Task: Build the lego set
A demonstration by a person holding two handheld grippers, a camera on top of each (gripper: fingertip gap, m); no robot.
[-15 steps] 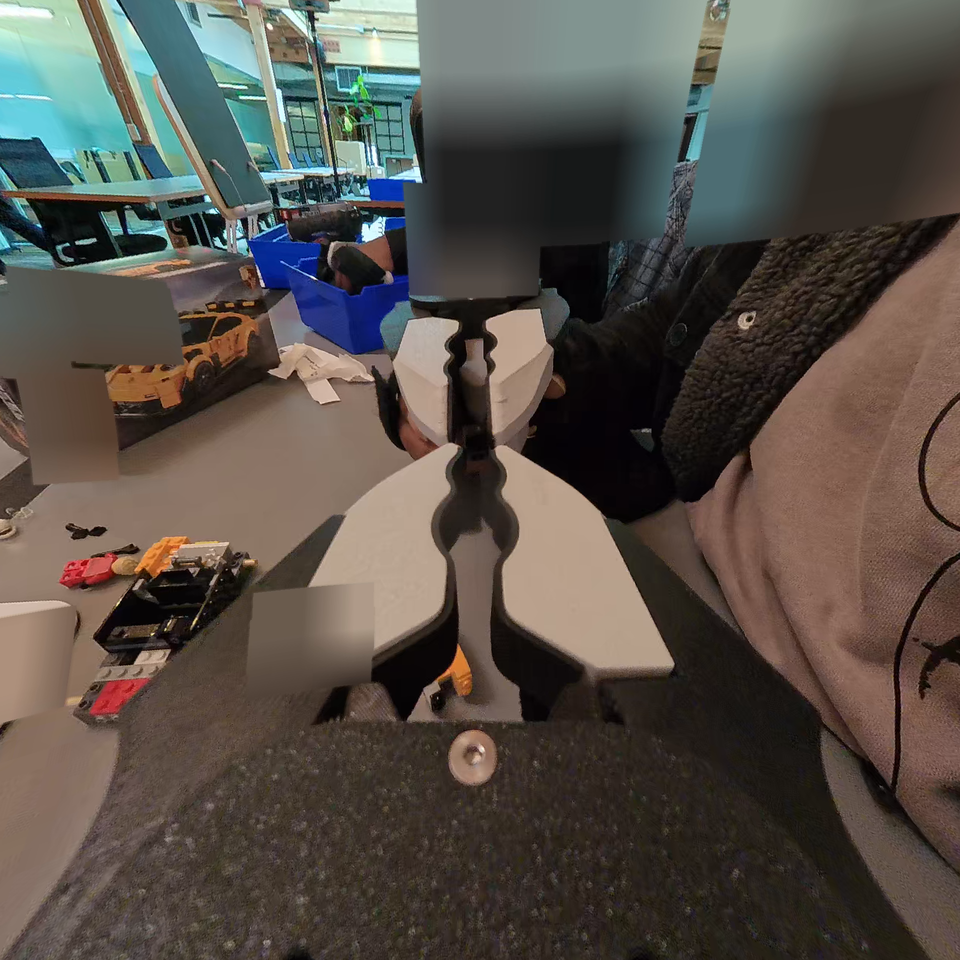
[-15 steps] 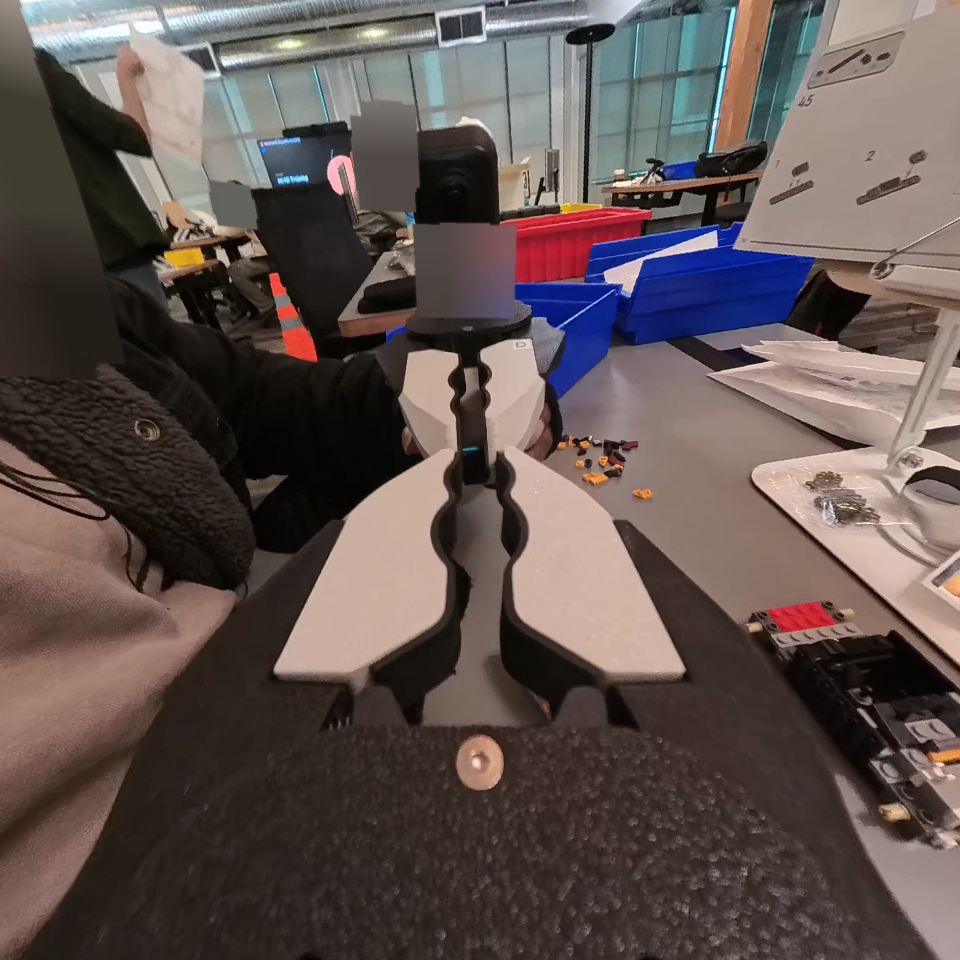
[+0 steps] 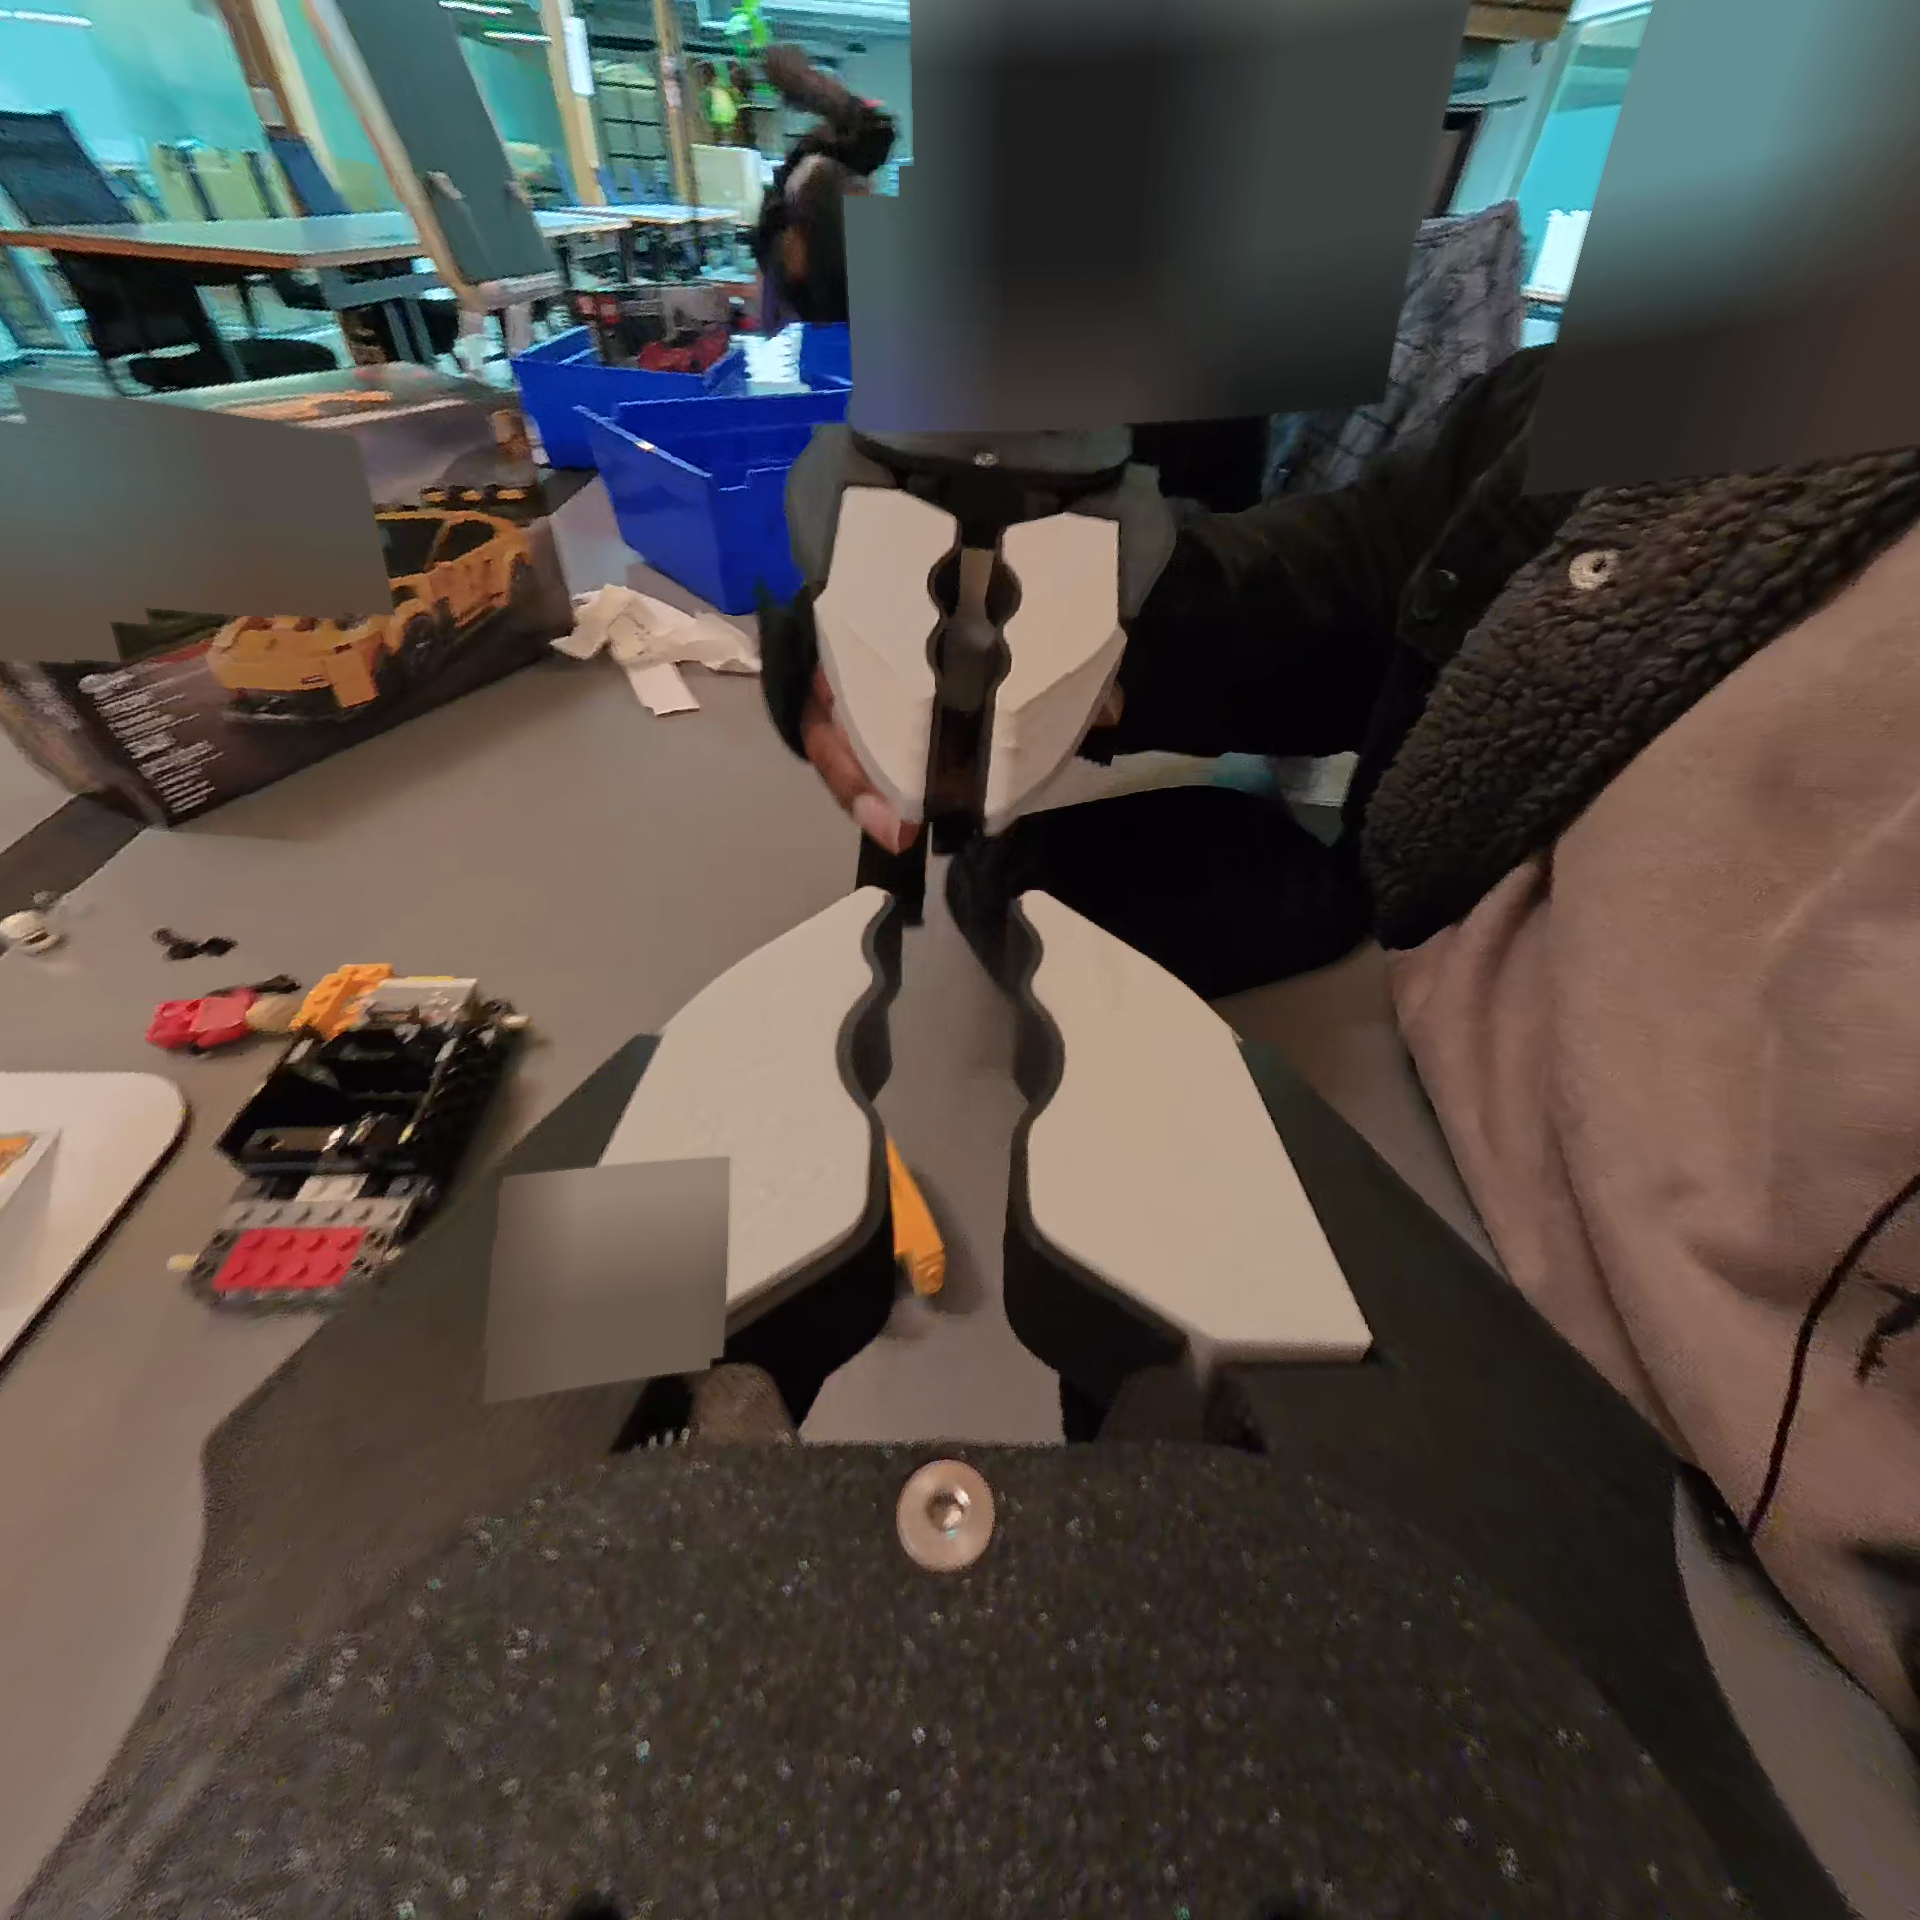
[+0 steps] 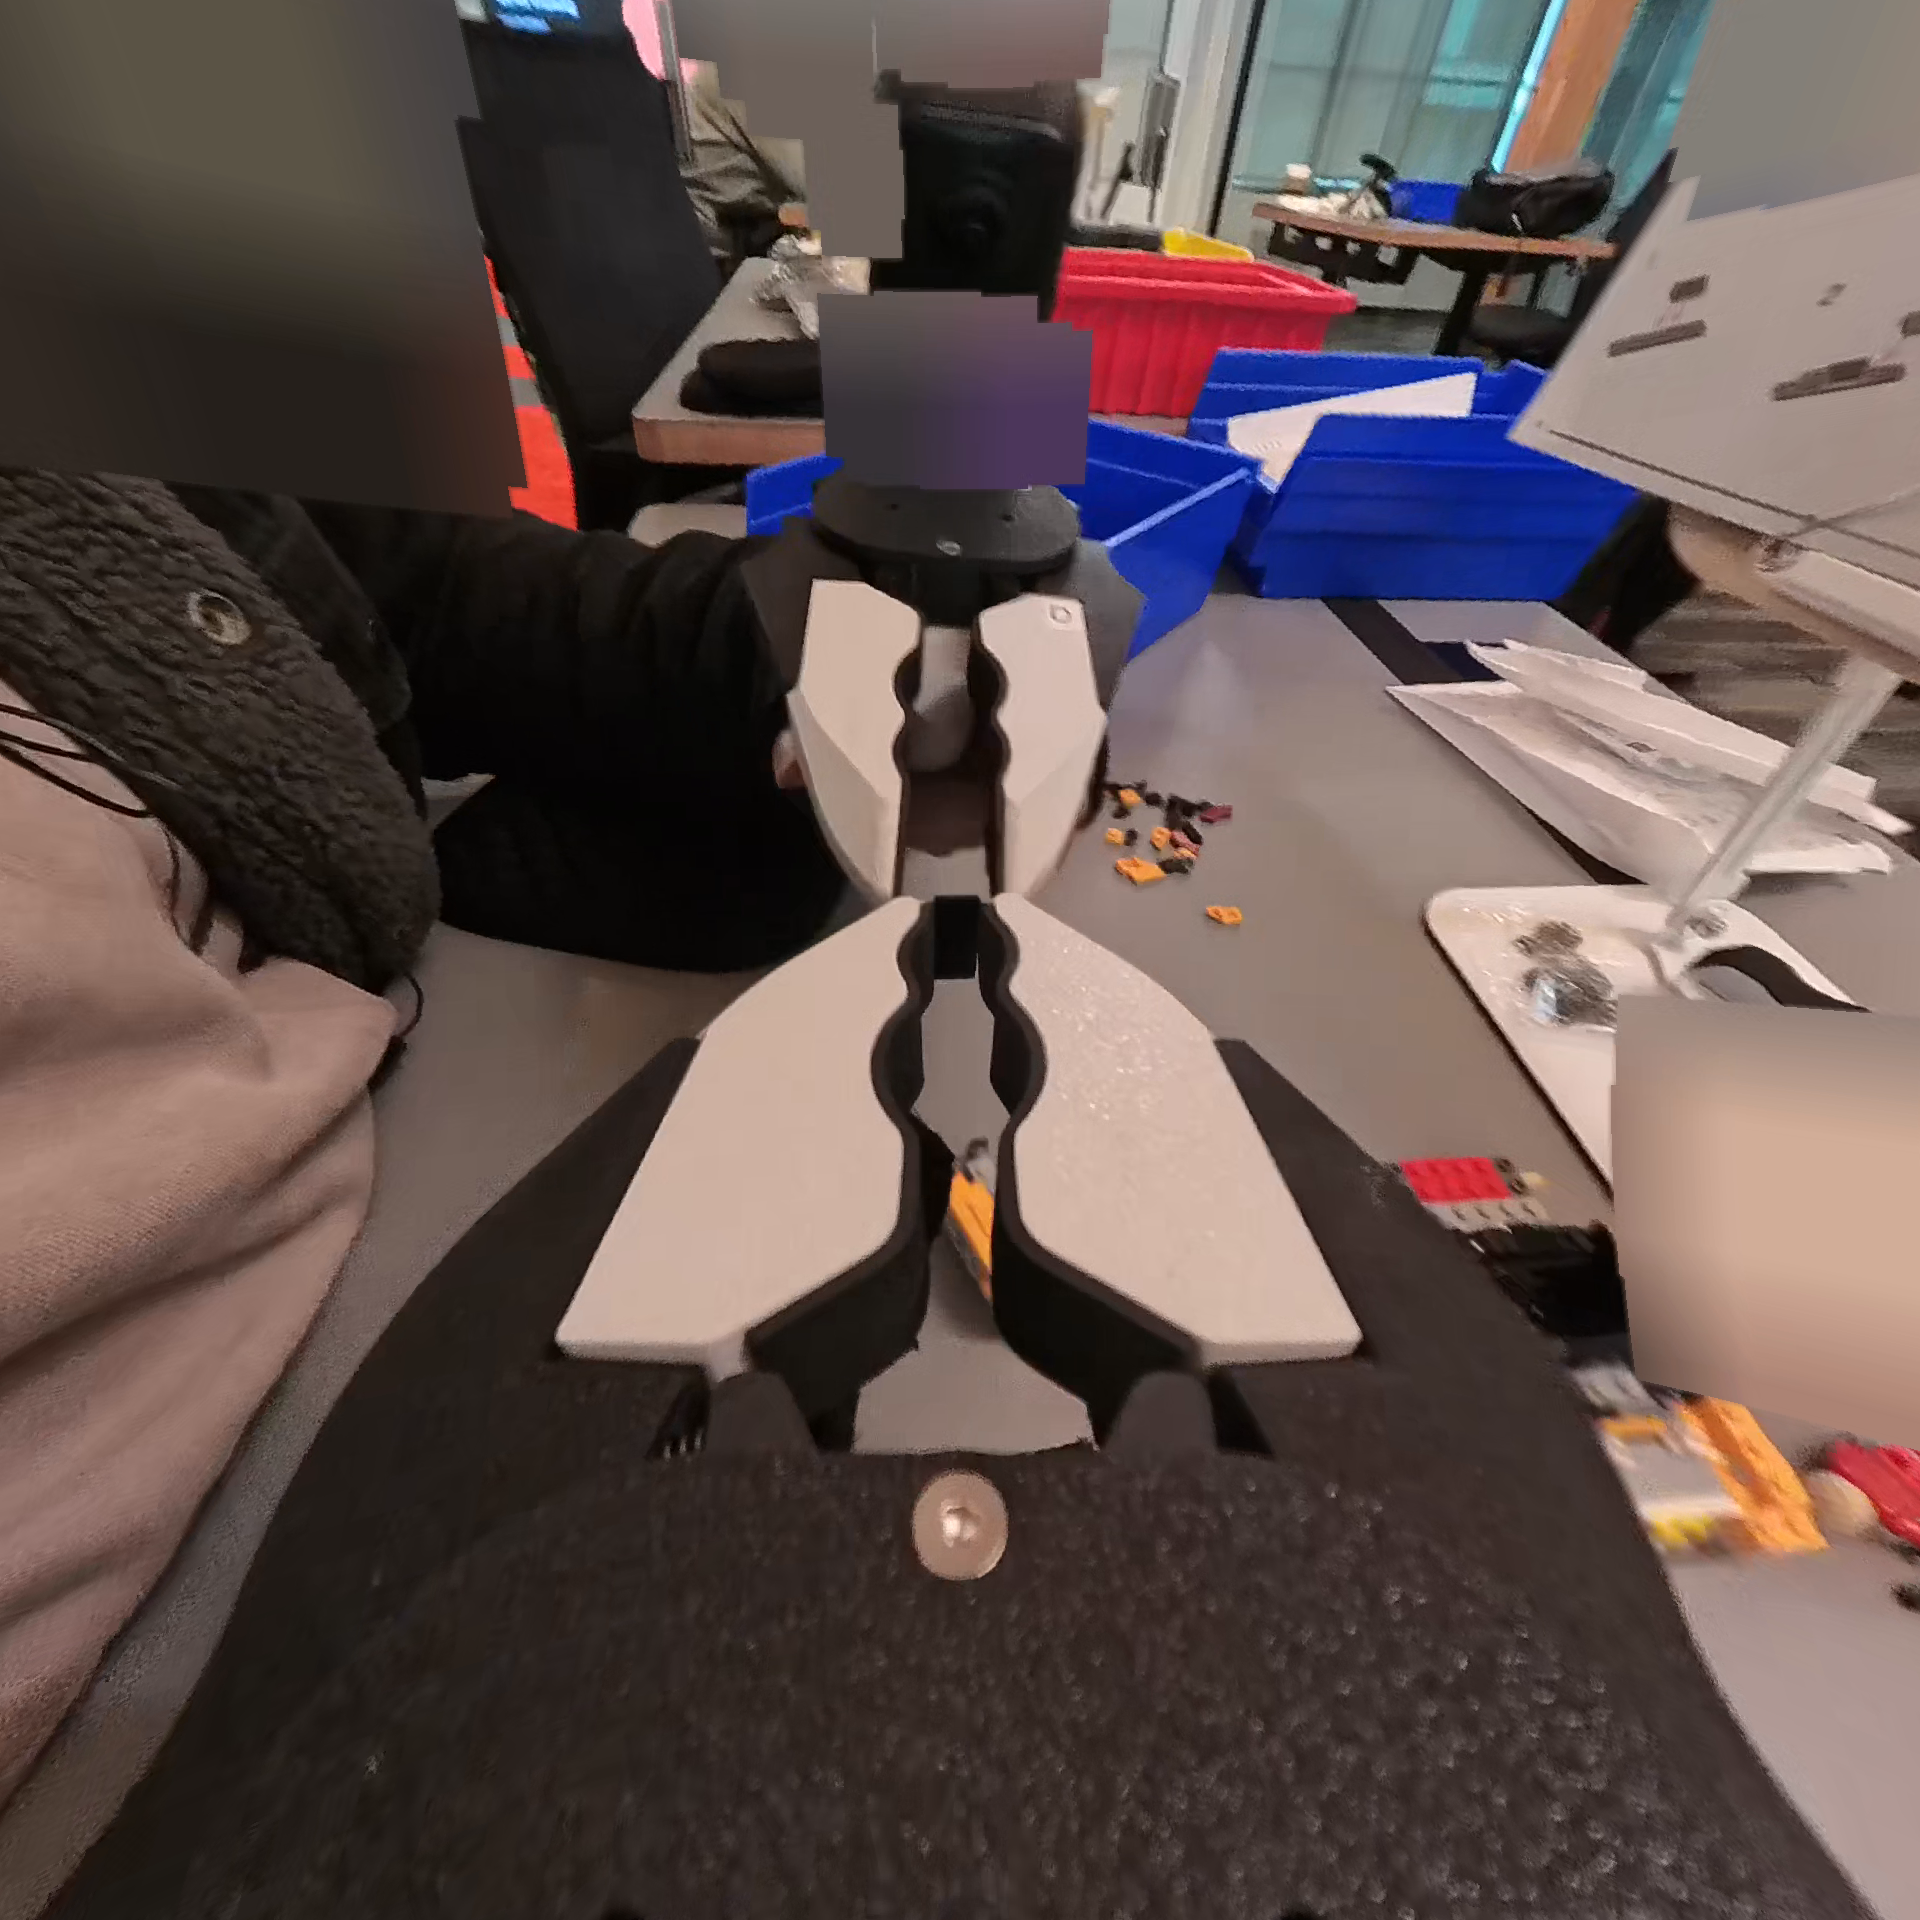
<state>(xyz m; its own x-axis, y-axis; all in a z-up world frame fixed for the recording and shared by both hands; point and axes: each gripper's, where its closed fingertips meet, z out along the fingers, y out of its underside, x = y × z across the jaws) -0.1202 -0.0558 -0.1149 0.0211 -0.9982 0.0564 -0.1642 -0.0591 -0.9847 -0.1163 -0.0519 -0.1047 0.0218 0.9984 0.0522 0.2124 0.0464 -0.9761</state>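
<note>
My two grippers meet tip to tip above the grey table. My right gripper (image 4: 956,909) is shut on a small black lego piece (image 4: 956,940), which sticks out past its tips. In the left wrist view that piece (image 3: 896,873) hangs from the right gripper (image 3: 940,821) and reaches down to my left gripper (image 3: 948,909). The left gripper's jaws stand apart and hold nothing. An orange lego piece (image 3: 914,1216) lies on the table under the grippers. It also shows in the right wrist view (image 4: 971,1216). The part-built black car chassis (image 3: 353,1122) lies to the left.
Loose orange and black pieces (image 4: 1164,831) lie scattered on the table. A white tray (image 4: 1538,966) bears an instruction stand (image 4: 1766,343). The lego box (image 3: 343,613) and blue bins (image 3: 707,488) stand at the back. A person's torso (image 3: 1662,1039) is close by.
My left gripper's jaws have parted; half a second ago they were closed at the tips. The right gripper still holds the black piece. Both views have shifted a little.
</note>
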